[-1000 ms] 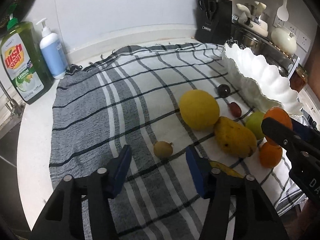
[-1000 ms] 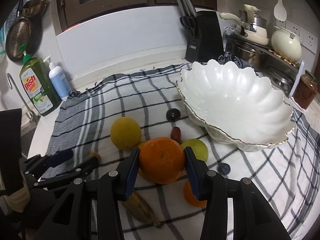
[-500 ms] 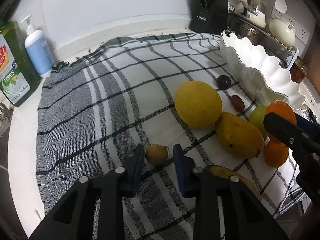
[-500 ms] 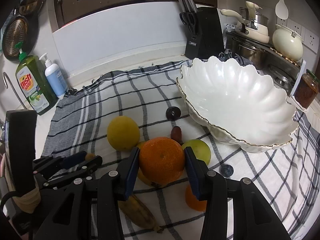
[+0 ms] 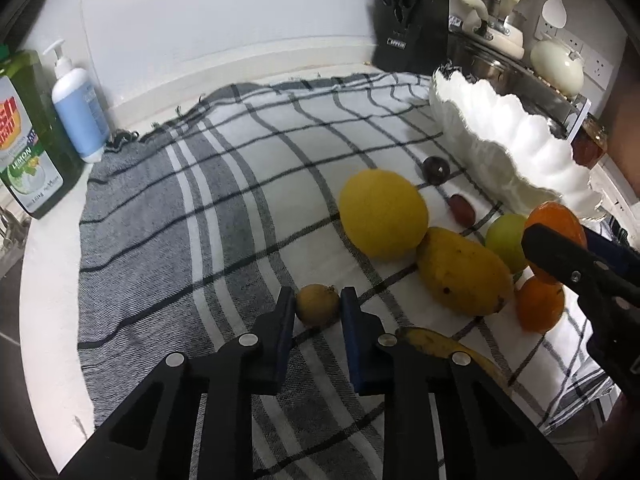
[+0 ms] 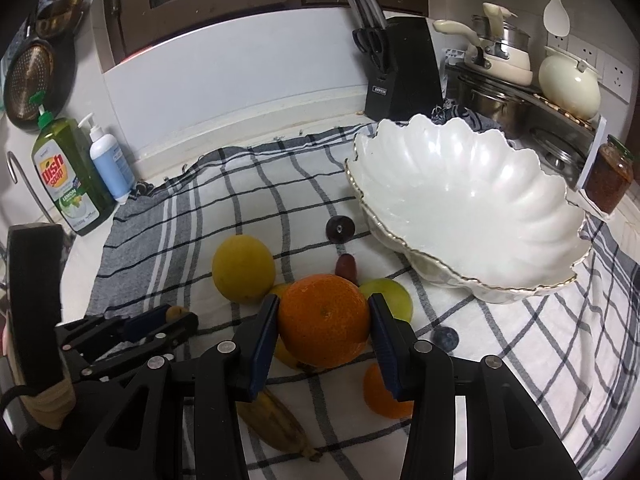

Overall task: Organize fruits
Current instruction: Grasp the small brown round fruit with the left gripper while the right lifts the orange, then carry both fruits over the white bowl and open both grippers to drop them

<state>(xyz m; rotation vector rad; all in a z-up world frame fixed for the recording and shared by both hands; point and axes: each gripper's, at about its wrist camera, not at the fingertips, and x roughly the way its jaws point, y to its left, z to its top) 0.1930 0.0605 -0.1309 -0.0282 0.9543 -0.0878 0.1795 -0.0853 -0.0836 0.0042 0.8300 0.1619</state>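
Dim, cool indoor light with soft shadows; fisheye bends and darkens the edges, slight blur throughout.

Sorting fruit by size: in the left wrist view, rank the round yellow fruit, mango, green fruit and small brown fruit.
1-2. Round yellow fruit and mango: look alike.
3. Green fruit, partly hidden.
4. Small brown fruit, despite being nearest.

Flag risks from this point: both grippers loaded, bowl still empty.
1. The left gripper pinches the small brown fruit only at its fingertips; it may pop out on lifting.
2. The orange in the right gripper is round and smooth and could roll free over the scalloped rim of the white bowl.
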